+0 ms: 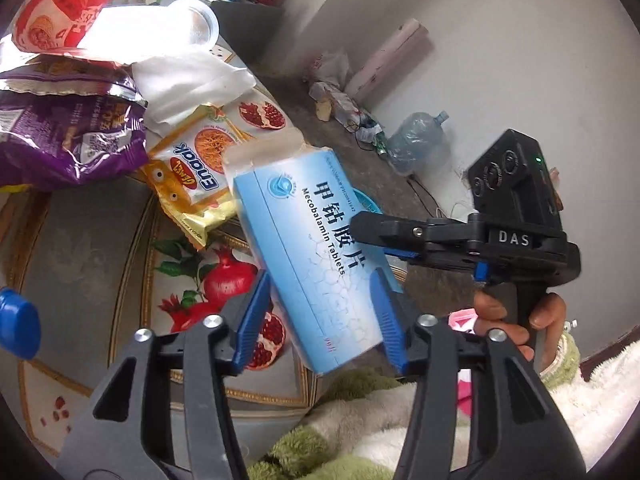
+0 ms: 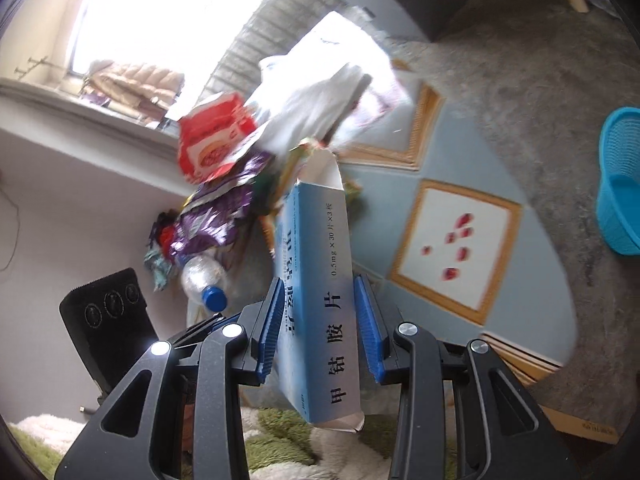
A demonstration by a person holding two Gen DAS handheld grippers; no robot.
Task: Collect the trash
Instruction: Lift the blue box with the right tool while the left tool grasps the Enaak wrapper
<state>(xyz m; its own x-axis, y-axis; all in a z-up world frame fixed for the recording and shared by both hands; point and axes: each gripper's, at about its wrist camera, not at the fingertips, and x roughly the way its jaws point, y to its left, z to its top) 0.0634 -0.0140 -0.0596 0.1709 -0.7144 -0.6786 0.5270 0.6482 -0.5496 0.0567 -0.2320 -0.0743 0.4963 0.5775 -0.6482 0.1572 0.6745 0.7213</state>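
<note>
The blue pill box (image 2: 316, 320) is up off the table, pinched across its thin sides by the right gripper (image 2: 320, 324), whose blue pads press on it. The left gripper (image 1: 320, 320) is open around the same box; one pad (image 1: 252, 312) stands clear of it, so I think the box is being passed to the right one. Behind it on the table (image 1: 80, 256) lie more wrappers, like the purple bag (image 1: 68, 136). Next, the box likely goes to the blue basket (image 2: 620, 184) on the floor, well apart.
</note>
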